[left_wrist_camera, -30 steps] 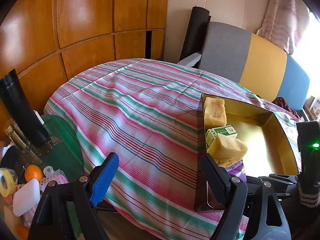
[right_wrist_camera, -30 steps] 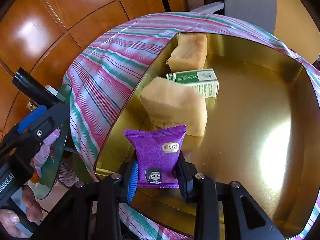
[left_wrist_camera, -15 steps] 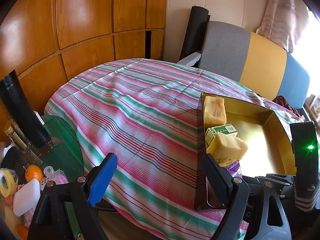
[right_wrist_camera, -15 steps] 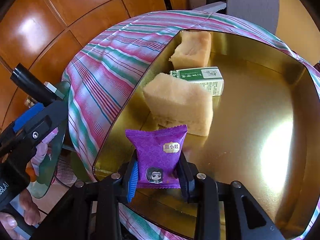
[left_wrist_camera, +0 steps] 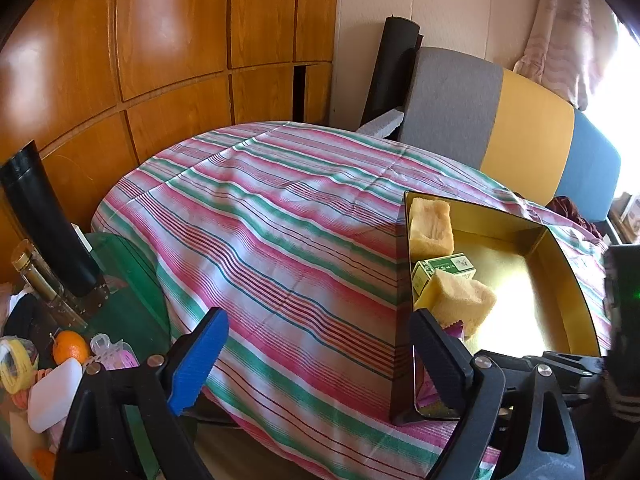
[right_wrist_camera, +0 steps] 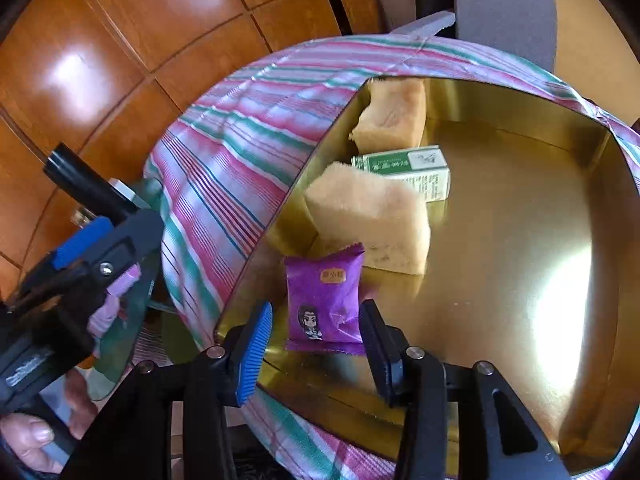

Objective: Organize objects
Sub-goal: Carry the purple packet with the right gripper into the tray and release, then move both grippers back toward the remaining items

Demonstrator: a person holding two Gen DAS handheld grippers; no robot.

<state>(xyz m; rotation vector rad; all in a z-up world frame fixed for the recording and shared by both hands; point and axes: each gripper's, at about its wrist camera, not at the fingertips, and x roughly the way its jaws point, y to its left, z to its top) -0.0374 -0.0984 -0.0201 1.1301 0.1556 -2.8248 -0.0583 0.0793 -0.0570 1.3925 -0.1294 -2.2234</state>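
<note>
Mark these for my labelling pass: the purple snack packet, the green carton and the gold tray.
purple snack packet (right_wrist_camera: 324, 300): right wrist view, middle of its front.
green carton (right_wrist_camera: 404, 162): right wrist view, top face.
gold tray (right_wrist_camera: 520, 260): right wrist view, bare floor.

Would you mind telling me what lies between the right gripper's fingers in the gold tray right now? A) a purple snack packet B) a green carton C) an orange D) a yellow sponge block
A: the purple snack packet rests on the gold tray floor between the right gripper fingers, whose jaws have just been opening and stand clear of it.
</note>
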